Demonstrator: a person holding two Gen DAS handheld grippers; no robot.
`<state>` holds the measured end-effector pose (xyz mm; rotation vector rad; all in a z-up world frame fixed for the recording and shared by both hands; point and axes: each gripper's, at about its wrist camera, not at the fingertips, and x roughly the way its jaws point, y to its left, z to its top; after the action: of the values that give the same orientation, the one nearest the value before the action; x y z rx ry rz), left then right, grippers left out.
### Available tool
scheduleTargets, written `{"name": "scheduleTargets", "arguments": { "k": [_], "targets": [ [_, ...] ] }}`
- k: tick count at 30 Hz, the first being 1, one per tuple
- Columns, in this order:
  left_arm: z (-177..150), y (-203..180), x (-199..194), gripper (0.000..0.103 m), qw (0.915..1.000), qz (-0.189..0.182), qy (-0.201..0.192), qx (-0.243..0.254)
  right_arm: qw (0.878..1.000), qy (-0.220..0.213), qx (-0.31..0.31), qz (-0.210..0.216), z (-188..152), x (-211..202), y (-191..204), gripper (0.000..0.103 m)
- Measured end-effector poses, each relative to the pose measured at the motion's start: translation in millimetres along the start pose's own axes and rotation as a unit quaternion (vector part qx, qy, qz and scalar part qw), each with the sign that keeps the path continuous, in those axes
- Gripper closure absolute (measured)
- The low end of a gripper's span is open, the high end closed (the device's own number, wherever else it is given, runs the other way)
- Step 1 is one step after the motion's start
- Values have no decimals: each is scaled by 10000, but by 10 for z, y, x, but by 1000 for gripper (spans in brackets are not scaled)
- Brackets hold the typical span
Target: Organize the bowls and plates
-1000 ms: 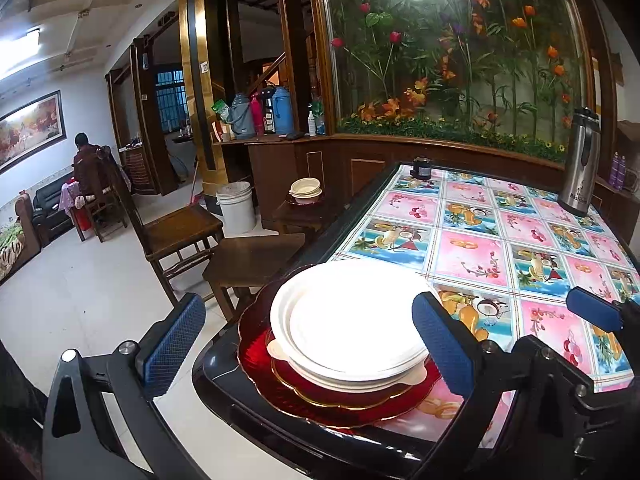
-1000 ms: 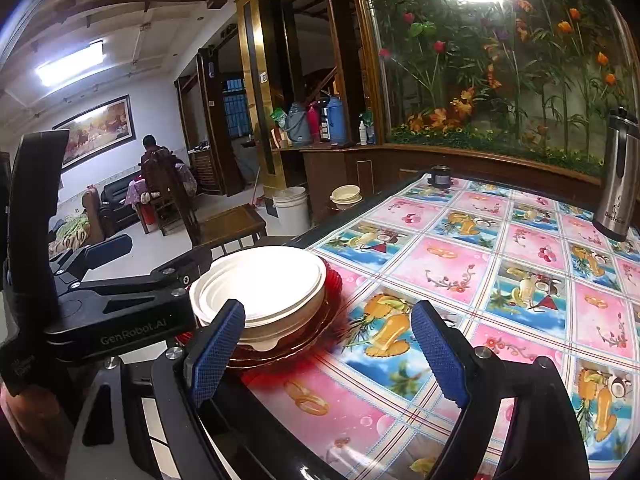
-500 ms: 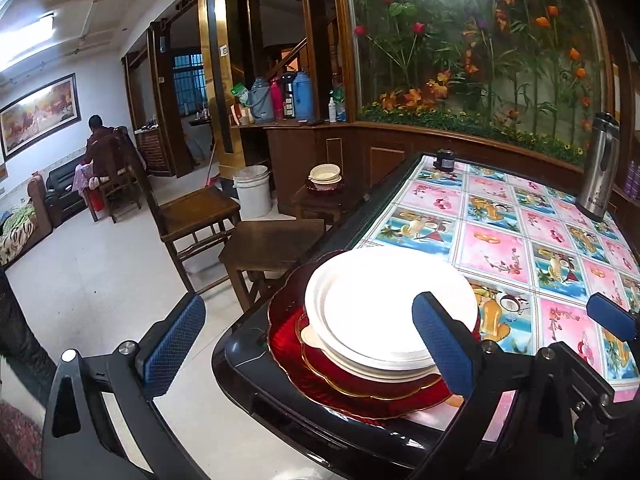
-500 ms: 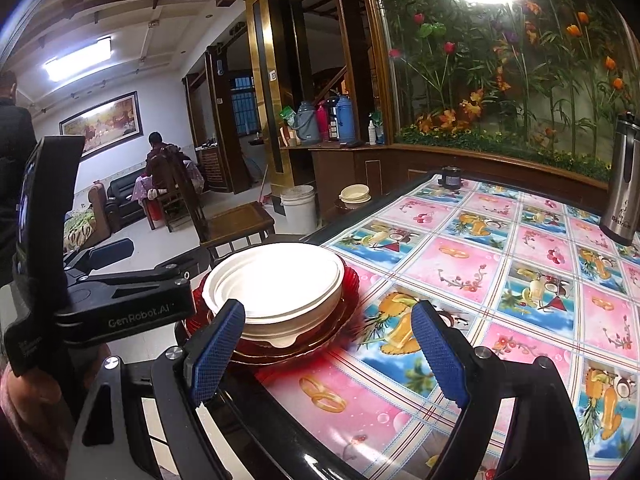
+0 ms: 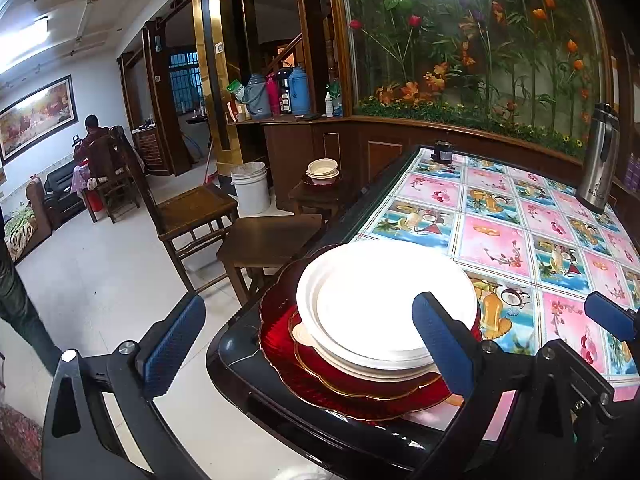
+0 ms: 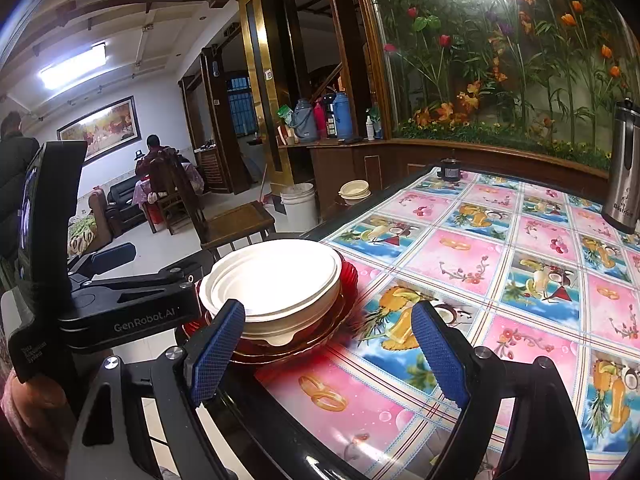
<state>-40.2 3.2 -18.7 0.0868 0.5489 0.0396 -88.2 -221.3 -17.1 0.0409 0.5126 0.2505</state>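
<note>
A stack of dishes (image 5: 376,320) is seen at the near corner of the desk (image 5: 500,240), close to its black edge. The stack is built from a wide red plate (image 5: 280,344) at the bottom, a smaller red plate with a gold rim (image 5: 360,380) on it, and white bowls (image 5: 384,300) nested on top.

The left hand-held gripper (image 5: 308,344) is held wide open and empty, with the stack framed between its blue pads (image 5: 440,344). The right hand-held gripper (image 6: 328,348) is likewise open and empty, just beside the stack on its right.

The step in hand is judged to be the approach to the stack. It would be done well if the top bowl were taken by its rim alone, so that the ones beneath are not dragged toward the desk edge; the other hand-held gripper could be used to steady the plates.

More bowls (image 5: 323,170) are seen stacked on a small stool (image 5: 316,196) well beyond the desk. Nothing is seen inside the top bowl of either stack.
</note>
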Motion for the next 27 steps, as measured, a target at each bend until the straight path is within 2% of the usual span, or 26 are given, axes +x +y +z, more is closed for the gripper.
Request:
{"name": "scheduleTargets", "arguments": {
  "k": [27],
  "targets": [
    [-23, 130, 97, 0, 9999, 47, 88, -68, 9999, 97, -80, 28, -16, 98, 42, 16]
  ]
}}
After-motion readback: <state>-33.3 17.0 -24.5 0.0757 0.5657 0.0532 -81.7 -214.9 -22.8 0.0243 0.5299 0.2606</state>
